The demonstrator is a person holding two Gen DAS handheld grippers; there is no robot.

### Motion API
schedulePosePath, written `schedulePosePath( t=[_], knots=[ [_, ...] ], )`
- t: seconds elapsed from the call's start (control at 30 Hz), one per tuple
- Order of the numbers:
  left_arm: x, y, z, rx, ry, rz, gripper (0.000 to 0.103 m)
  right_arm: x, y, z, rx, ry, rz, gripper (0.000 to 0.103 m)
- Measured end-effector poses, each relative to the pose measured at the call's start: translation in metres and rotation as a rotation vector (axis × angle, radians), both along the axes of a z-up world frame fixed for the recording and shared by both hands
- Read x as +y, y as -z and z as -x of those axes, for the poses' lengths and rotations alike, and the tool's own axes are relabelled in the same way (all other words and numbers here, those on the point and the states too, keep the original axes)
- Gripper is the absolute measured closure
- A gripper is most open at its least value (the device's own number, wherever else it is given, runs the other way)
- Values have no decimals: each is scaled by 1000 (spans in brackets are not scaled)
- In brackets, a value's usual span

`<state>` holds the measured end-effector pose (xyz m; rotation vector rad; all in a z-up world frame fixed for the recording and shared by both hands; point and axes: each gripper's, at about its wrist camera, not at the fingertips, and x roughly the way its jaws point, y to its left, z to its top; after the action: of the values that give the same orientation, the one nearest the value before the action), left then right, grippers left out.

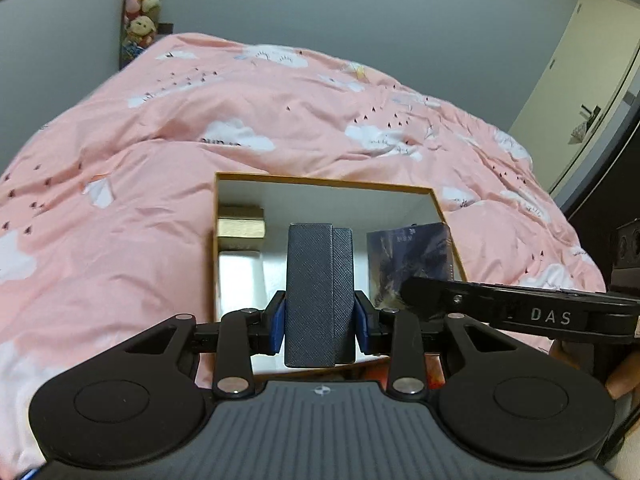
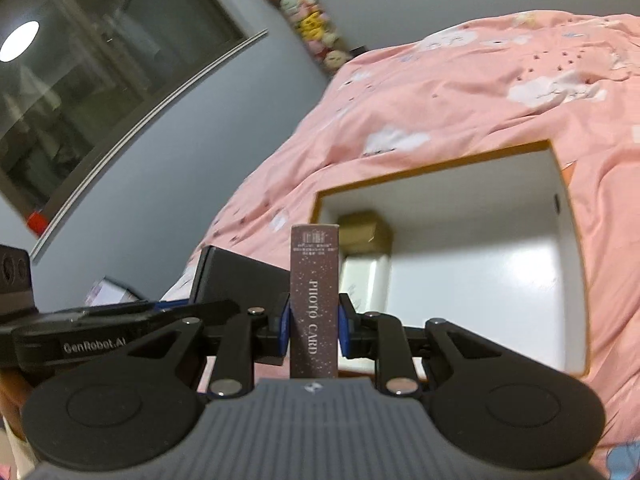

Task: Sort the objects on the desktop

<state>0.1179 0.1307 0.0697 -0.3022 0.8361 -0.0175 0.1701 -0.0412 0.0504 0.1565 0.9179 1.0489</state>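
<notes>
My left gripper (image 1: 319, 320) is shut on a dark grey textured case (image 1: 316, 280), held upright over the near edge of an open white box with a tan rim (image 1: 320, 182). A gold box (image 1: 240, 226) lies in the box's far left corner, and a blue picture card (image 1: 408, 256) leans at its right side. My right gripper (image 2: 313, 326) is shut on a brown "PHOTO CARD" box (image 2: 314, 296), held upright in front of the same open box (image 2: 440, 166). The gold box (image 2: 366, 230) shows behind it. The left gripper's body (image 2: 100, 336) and its dark case (image 2: 236, 276) show at the left.
The open box rests on a pink quilt with white clouds (image 1: 200, 112) covering a bed. Plush toys (image 1: 142, 8) stack in the corner by the grey wall. A window (image 2: 100, 72) is at the left. The right gripper's arm (image 1: 520, 308) crosses the box's near right corner.
</notes>
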Motion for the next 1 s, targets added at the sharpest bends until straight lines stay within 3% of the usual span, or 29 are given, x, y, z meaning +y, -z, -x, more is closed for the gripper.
schedulePosePath(
  t=[0.37,0.67,1.0],
  knots=[
    [-3,76,-56,167,32,9,65,32,70,-44,105,50,189,79],
    [-1,106,-68,250,27,35,65,43,103,-59,182,61,270,79],
    [-2,118,-70,266,20,-16,65,58,134,-67,251,61,324,79]
  ],
)
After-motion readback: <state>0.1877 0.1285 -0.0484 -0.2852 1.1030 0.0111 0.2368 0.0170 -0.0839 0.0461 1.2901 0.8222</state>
